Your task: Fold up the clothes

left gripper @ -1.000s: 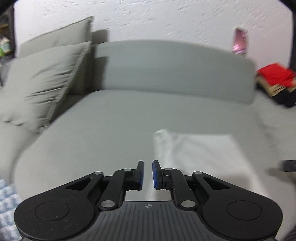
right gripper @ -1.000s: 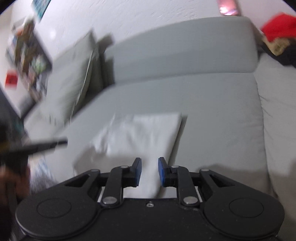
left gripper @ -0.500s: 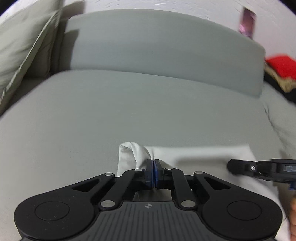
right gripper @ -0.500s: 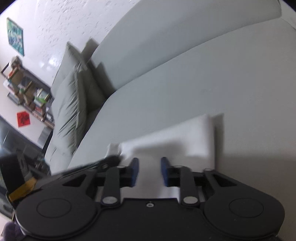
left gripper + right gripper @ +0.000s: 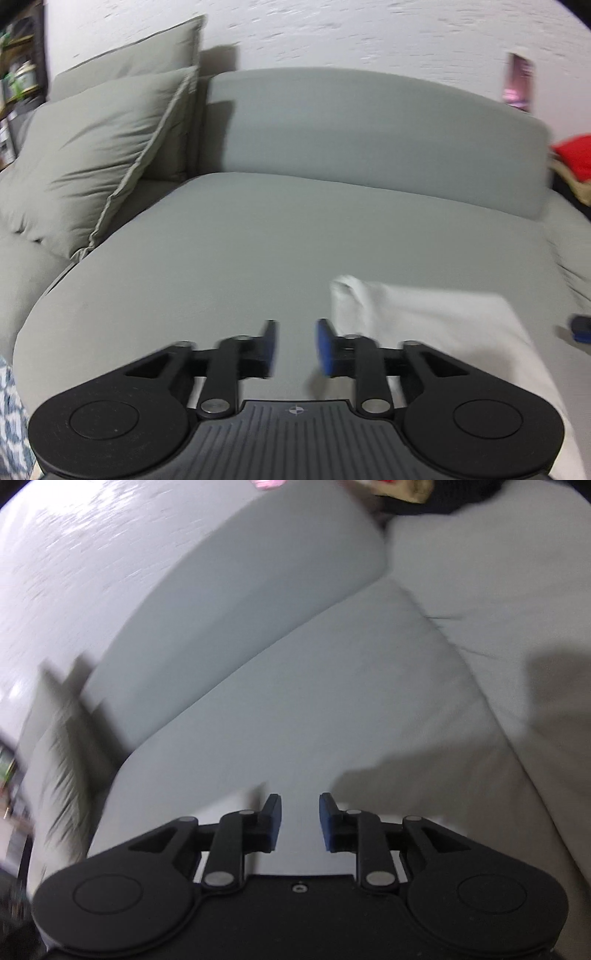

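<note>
Our left gripper [image 5: 294,347] has just been opening, nothing between its jaws; the white cloth [image 5: 436,332] lies lower right on the sofa [image 5: 258,240], its edge cut off. Our right gripper [image 5: 300,821] also has just been opening, empty, and the blurred picture hides most of the cloth.

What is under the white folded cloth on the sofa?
The white cloth lies on the grey sofa seat cushion. The cushion shows all around it; whatever is directly beneath is covered.

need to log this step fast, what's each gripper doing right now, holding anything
left gripper: open, jaws just opened, nothing between them; white cloth lies beside it.
right gripper: open, jaws just opened, holding nothing.
</note>
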A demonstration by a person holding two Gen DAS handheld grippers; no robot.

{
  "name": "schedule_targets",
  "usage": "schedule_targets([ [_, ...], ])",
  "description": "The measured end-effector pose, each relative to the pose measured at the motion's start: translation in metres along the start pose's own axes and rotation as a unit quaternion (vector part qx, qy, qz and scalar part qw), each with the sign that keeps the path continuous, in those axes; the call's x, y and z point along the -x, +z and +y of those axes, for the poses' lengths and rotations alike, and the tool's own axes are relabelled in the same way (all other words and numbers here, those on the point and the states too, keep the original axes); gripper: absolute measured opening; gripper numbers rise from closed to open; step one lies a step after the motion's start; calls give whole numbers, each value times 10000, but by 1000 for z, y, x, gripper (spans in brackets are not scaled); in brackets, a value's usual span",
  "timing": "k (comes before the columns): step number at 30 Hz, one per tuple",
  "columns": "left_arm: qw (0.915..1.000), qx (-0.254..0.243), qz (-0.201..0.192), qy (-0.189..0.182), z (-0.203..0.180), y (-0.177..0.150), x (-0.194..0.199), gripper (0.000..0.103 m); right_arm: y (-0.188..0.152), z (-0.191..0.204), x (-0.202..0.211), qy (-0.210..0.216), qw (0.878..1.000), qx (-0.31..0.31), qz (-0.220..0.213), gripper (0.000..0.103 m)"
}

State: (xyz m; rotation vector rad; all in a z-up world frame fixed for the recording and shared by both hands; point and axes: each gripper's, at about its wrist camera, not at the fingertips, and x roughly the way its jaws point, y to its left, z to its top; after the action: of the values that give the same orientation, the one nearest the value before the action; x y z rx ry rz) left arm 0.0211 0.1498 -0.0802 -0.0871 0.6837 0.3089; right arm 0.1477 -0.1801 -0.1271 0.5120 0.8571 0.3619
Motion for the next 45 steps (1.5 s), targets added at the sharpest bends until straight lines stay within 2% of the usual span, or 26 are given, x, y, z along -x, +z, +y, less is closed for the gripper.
schedule_targets([
  [4, 9992, -206, 85, -321, -13, -21, 22, 32, -27, 37, 33, 235, 9961, 783, 328, 26],
  [7, 9979, -444, 117, -451, -30, -33, 26, 31, -51, 69, 39, 328, 9856, 1578, 511, 28],
  [9, 9964, -764, 224, -291, -43, -38, 18, 30, -71, 89, 39, 320, 9731, 2204, 596, 30],
  [11, 9905, -1145, 754, 44, -50, -47, 2, 29, -92, 104, 35, 184, 9538, 2928, 649, 30],
  [13, 9876, -1338, 799, 210, -46, -50, 4, 30, -108, 110, 35, -56, 9362, 3423, 792, 31],
  [15, 9863, -1282, 959, 405, -37, -48, 14, 29, -109, 105, 45, -111, 9316, 3521, 900, 32],
  [17, 9846, -1270, 1048, 587, -24, -47, 28, 28, -102, 98, 59, -202, 9324, 3433, 1111, 36],
  [18, 9840, -1274, 1067, 644, -17, -48, 37, 28, -99, 92, 67, -254, 9349, 3326, 1213, 46],
  [19, 9855, -1218, 1039, 562, -11, -48, 48, 28, -95, 85, 76, -273, 9391, 3175, 1287, 51],
  [21, 9887, -1071, 962, 419, -2, -49, 67, 28, -92, 73, 95, -265, 9474, 2898, 1331, 51],
  [24, 9935, -869, 727, 73, -5, -49, 87, 28, -84, 68, 115, -72, 9584, 2640, 1083, 52],
  [26, 9947, -820, 602, -165, -18, -48, 85, 28, -82, 73, 117, 108, 9631, 2499, 991, 53],
  [27, 9943, -865, 568, -236, -27, -49, 83, 28, -81, 77, 112, 180, 9644, 2451, 979, 52],
  [30, 9919, -1073, 471, -487, -54, -57, 73, 28, -85, 91, 93, 353, 9647, 2414, 996, 9],
  [31, 9907, -1135, 478, -571, -61, -60, 67, 28, -89, 94, 86, 450, 9623, 2443, 1105, 9],
  [33, 9876, -1248, 741, -600, -69, -70, 56, 28, -98, 99, 72, 582, 9568, 2528, 1317, 9],
  [36, 9807, -1609, 988, -503, -72, -79, 61, 28, -115, 93, 60, 370, 9456, 2793, 1627, 6],
  [37, 9789, -1638, 1093, -544, -68, -77, 68, 28, -116, 90, 64, 380, 9452, 2757, 1705, 7],
  [39, 9796, -1472, 1203, -659, -53, -71, 78, 31, -112, 84, 73, 367, 9447, 2635, 1917, 12],
  [41, 9869, -1111, 957, -677, -29, -62, 85, 33, -103, 77, 86, 490, 9523, 2483, 1704, 27],
  [43, 9935, -697, 674, -603, -6, -51, 88, 41, -92, 69, 96, 608, 9607, 2263, 1487, 52],
  [44, 9961, -492, 560, -469, 4, -44, 85, 48, -83, 63, 95, 656, 9677, 2009, 1372, 55],
  [45, 9978, -321, 503, -303, 13, -38, 80, 49, -75, 58, 95, 703, 9739, 1753, 1255, 57],
])
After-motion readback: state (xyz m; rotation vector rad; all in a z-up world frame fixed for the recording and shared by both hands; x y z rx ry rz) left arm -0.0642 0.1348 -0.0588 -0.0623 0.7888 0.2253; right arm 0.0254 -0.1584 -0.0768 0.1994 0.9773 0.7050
